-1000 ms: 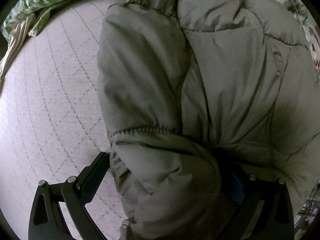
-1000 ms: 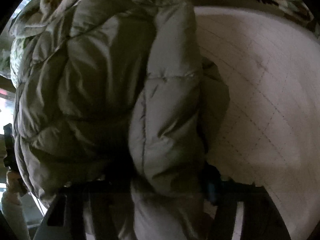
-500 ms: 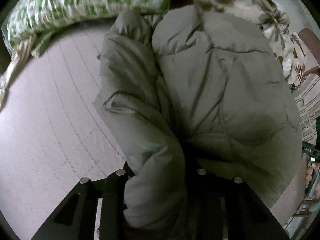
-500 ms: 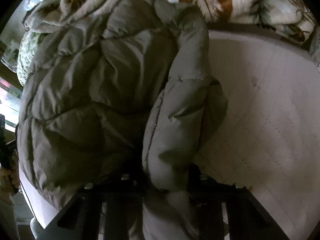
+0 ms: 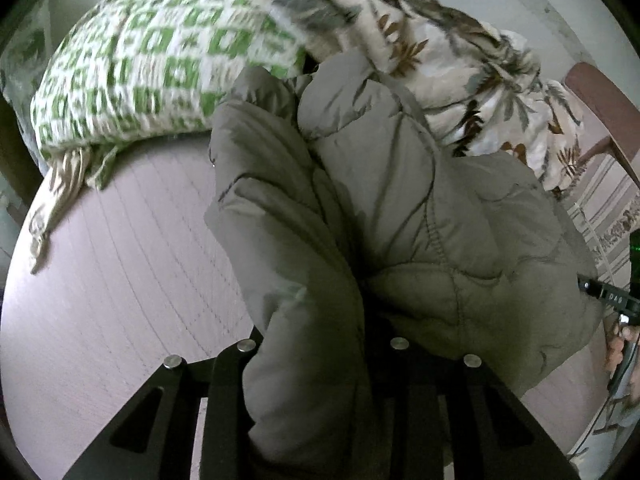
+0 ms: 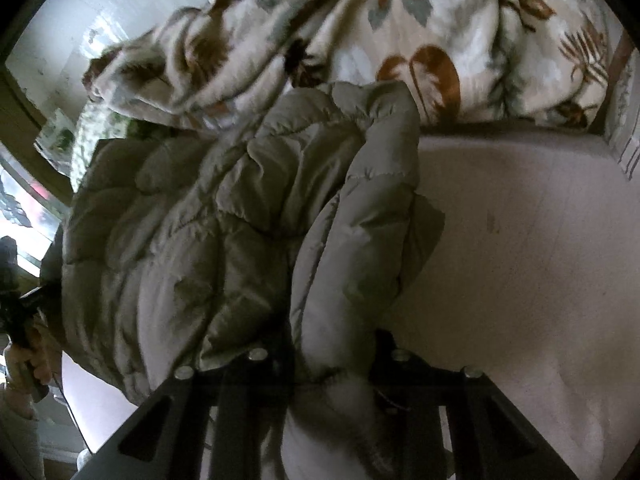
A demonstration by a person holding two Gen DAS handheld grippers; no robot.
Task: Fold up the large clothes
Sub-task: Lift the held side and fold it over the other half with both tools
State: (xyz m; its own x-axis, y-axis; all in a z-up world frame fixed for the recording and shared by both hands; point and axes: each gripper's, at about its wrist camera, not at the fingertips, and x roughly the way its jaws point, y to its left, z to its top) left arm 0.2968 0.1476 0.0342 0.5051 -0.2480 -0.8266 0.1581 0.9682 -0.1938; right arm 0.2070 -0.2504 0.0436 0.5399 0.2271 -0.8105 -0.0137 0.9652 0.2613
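Left hand-held gripper (image 5: 320, 360), at 6 o'clock in its view: both fingers are clamped on a thick fold of the grey-green padded jacket (image 5: 400, 208). The garment rises from the fingers toward 12 o'clock, its bulk spreading to 3 o'clock. The quilted mattress (image 5: 120, 280) lies bare from 7 to 10 o'clock.

Right hand-held gripper (image 6: 332, 364), at 6 o'clock in its view: fingers closed on a rolled edge of the same jacket, whose body fills 8 to 11 o'clock. Bare mattress extends from 1 to 4 o'clock.

Farther off, a green-patterned pillow (image 5: 160, 64) sits at 11 o'clock in the left view. A leaf-print blanket (image 6: 400, 32) is bunched against the jacket's far end.
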